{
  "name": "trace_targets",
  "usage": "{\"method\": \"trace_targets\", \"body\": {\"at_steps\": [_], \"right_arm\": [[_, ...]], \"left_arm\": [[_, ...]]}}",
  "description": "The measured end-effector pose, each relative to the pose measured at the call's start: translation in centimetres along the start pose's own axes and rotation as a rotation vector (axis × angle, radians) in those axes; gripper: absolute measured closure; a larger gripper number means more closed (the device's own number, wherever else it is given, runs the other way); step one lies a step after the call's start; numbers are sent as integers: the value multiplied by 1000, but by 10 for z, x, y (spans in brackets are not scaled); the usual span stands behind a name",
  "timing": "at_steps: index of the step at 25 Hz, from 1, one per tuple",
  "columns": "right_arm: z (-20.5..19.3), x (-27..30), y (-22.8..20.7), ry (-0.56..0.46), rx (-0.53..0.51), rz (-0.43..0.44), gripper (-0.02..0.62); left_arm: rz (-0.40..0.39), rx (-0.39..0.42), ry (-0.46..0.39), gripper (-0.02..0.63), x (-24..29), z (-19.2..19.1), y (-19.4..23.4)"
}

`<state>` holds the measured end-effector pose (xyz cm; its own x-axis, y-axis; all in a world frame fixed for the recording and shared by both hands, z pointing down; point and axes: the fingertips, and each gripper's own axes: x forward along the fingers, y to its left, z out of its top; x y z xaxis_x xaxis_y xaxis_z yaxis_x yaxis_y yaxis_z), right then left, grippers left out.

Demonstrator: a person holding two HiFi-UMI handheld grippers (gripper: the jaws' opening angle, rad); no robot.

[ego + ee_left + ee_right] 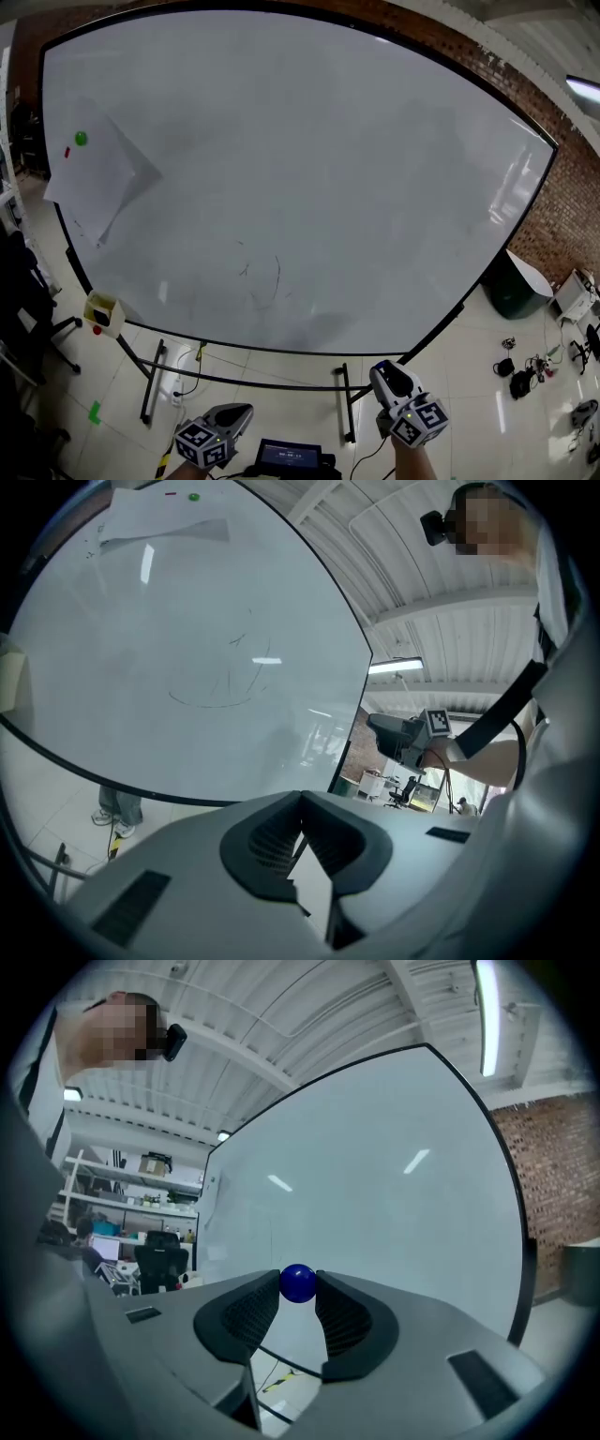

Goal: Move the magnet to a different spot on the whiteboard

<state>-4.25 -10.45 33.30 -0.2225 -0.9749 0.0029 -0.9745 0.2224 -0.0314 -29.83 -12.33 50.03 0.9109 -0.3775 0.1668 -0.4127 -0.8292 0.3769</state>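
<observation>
Right tongs [298, 1290]: a blue ball magnet [298, 1282] is being pinched between the pad tips | magnet: is being held out in front of the whiteboard [375, 1194], apart from it | left tongs [301, 797]: tips are being pressed together, nothing between them | board's upper left: a paper sheet [98, 178] is being pinned by a green magnet [81, 139].

The whiteboard [309, 169] is big and mostly bare, so there is lots of free room from the middle out to 3 o'clock. At 10 o'clock a sheet of paper [103, 178] is in the way (a green magnet [81, 139] and a red bit [67, 152] sit on it). A yellow box [103, 314] sticks out at 8 o'clock, and stand legs [150, 380] cross below at 6 o'clock.
</observation>
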Motion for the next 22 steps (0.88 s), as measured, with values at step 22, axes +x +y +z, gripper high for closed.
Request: {"method": "trace_targets", "body": {"at_steps": [22], "right_arm": [[40,104,-46,64,-553,4,449]], "left_arm": [[156,8,-29,575,44,32,46]]}}
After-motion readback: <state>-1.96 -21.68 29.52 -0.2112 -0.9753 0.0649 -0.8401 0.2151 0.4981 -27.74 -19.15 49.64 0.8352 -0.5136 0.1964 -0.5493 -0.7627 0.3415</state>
